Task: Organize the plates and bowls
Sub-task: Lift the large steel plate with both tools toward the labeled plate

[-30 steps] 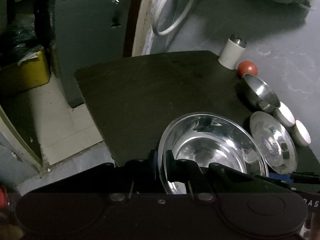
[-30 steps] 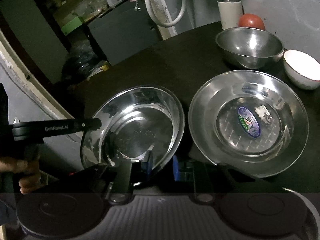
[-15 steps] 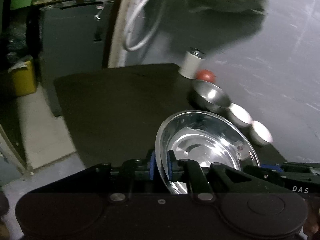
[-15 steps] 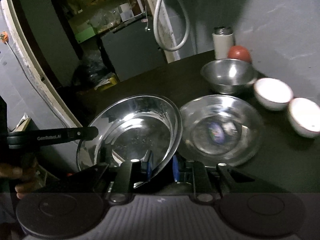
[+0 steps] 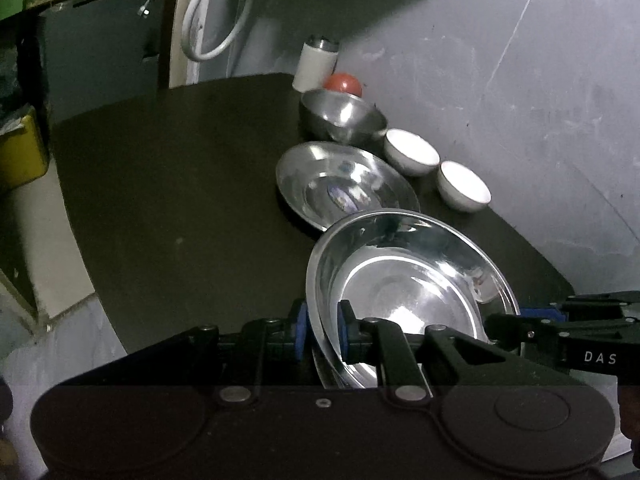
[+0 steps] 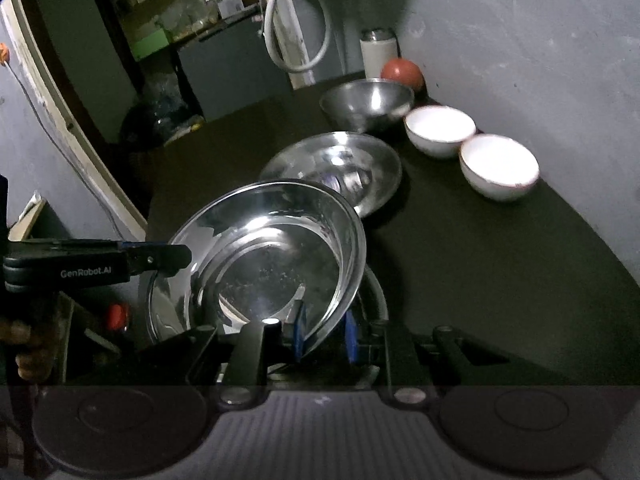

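A wide steel plate [image 5: 408, 280] [image 6: 260, 260] hangs tilted over the dark table [image 5: 180, 184], carried by opposite rims. My left gripper [image 5: 322, 332] has the left rim between its blue pads; its jaws are opening and thin gaps show beside the rim. My right gripper [image 6: 324, 334] is shut on the near rim. A second rim [image 6: 378, 292] shows just under the carried plate. Beyond lie a steel plate with a sticker [image 5: 344, 184], a steel bowl [image 5: 344, 116] and two white bowls [image 5: 412, 152] [image 5: 464, 186].
A white flask [image 5: 316, 64] and a red ball [image 5: 343, 83] stand at the table's far corner against the grey wall. The table edge drops to the floor on the left, where a yellow bin [image 5: 20, 148] sits. A hand [image 6: 24, 352] holds the left gripper.
Both grippers have carried the plate sideways along the table; the sticker plate now lies beyond it, not beside it. The left pads stand a little wider apart.
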`<action>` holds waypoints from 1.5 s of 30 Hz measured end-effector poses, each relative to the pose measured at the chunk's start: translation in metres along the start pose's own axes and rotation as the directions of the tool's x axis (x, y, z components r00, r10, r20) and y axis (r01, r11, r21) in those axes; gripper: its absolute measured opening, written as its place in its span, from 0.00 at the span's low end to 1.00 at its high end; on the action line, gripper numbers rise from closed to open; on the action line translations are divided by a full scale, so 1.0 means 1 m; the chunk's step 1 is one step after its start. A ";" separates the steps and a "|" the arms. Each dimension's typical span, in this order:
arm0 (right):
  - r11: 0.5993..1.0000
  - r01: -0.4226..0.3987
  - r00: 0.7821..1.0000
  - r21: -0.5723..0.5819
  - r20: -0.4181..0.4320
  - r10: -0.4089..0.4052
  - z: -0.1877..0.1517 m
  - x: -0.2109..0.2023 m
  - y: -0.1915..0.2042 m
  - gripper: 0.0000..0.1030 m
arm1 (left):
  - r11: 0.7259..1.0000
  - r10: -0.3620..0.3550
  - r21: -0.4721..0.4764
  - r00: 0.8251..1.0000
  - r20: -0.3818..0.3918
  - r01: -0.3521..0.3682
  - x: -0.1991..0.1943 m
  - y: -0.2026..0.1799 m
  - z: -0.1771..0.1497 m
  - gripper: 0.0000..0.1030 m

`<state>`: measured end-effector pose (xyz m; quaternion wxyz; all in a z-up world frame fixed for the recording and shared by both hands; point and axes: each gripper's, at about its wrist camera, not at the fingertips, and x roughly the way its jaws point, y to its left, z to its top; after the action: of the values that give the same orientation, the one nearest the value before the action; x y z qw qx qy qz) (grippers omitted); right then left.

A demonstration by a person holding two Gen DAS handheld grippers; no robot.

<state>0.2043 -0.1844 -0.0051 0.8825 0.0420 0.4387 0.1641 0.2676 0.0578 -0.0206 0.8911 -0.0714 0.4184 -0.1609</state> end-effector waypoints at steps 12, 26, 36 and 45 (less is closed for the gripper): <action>0.999 -0.003 0.998 -0.051 -0.066 0.000 -0.009 0.001 -0.008 0.23 | 0.991 0.098 0.100 0.994 -0.048 -0.093 0.006 -0.025 -0.007 0.15; 0.989 0.017 0.994 -0.148 -0.107 -0.033 -0.004 0.007 0.004 0.27 | 0.985 0.143 0.109 0.985 -0.100 -0.132 0.013 -0.028 -0.008 0.18; 0.985 0.037 0.992 -0.170 -0.115 -0.057 -0.003 0.009 0.007 0.28 | 0.986 0.144 0.103 0.983 -0.113 -0.132 0.016 -0.028 -0.010 0.18; 0.976 0.064 0.988 -0.209 -0.126 -0.092 -0.001 0.012 0.012 0.31 | 0.988 0.138 0.082 0.982 -0.130 -0.128 0.020 -0.025 -0.010 0.18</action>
<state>0.2070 -0.1690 -0.0126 0.8561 -0.0775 0.4796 0.1762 0.2658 0.0276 -0.0349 0.8714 0.0008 0.4755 -0.1209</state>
